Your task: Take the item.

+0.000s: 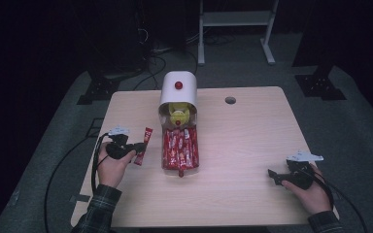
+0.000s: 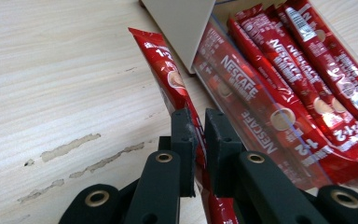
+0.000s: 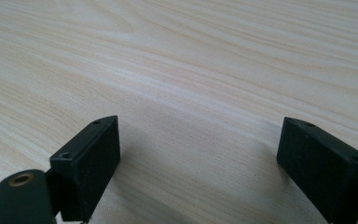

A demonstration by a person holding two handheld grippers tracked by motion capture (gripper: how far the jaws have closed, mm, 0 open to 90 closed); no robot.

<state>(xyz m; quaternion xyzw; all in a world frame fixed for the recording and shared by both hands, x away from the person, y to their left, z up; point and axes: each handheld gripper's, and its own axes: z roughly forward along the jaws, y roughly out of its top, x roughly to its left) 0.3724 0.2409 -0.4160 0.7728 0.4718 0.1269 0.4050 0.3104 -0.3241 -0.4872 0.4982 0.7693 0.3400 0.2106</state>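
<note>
Dim room: pale wooden table (image 1: 252, 145), grey floor (image 1: 359, 126), white frame (image 1: 235, 19) behind.

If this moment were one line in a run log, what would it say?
left gripper: shut on coffee stick | stick: beside clear tray of sticks | right gripper: open, empty, over bare table

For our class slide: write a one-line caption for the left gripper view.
Left gripper pinches one red coffee stick above the table, beside a clear tray of sticks.
</note>
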